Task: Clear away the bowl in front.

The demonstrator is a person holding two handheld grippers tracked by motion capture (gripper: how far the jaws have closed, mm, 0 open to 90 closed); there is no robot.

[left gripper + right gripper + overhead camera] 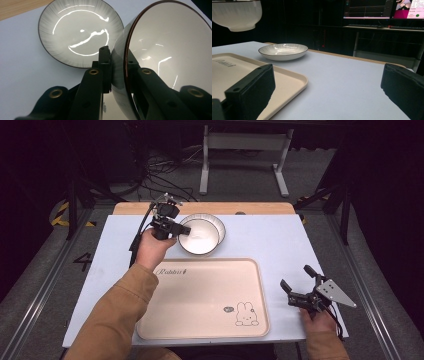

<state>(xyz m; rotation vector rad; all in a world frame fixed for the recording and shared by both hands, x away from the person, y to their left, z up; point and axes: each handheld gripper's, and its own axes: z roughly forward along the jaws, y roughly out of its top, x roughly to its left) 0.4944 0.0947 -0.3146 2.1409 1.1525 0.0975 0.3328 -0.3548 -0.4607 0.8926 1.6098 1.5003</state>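
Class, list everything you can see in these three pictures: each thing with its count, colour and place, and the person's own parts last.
Bowl: one, white with a dark rim, lifted off the table, its wall pinched in the left gripper's jaws.
Shallow plate: one, white with a dark rim, on the table behind the tray.
Tray: one, beige with a rabbit drawing, on the near middle of the table.
Table: one, pale top with a wooden far edge.
Monitor: one, lit, in the dark background.
Left gripper: one, black, shut on the bowl.
Right gripper: one, black, open, right of the tray.
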